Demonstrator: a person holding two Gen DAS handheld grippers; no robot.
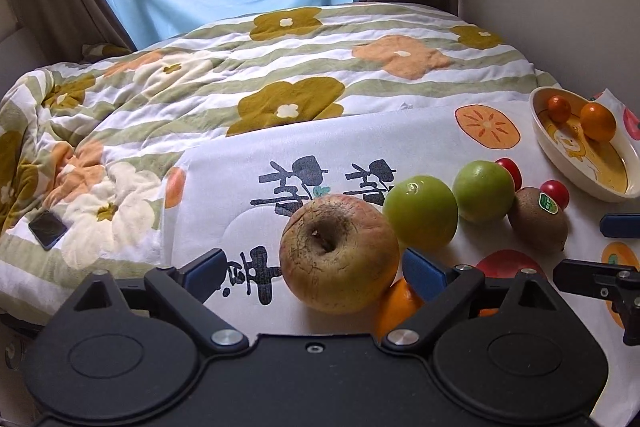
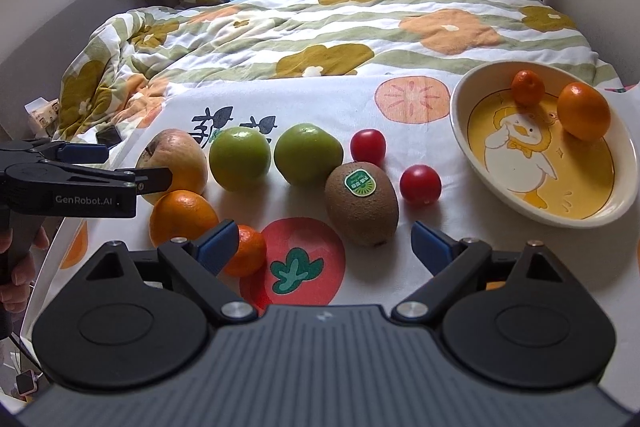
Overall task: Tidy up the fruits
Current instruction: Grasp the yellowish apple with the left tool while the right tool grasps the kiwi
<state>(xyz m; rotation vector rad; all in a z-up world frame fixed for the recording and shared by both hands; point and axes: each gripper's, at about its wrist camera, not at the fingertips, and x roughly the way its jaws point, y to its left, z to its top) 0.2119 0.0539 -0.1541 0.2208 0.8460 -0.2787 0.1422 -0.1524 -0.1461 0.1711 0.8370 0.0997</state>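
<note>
Straddling the wrinkled apple (image 1: 339, 253) with my left gripper (image 1: 316, 273) — jaws spread, nothing pinched; right gripper (image 2: 326, 247) likewise spread near the kiwi (image 2: 362, 205). Next: close, carry to bowl (image 2: 460, 115) at two o'clock.

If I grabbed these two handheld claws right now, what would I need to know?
Left gripper: open, straddling the wrinkled apple, not pressing it.
Right gripper: open, empty, aimed near the kiwi.
Done: two oranges lie in the duck bowl.
Left on the cloth: the apple, two green fruits, kiwi, two red tomatoes, one orange, one small mandarin.
</note>
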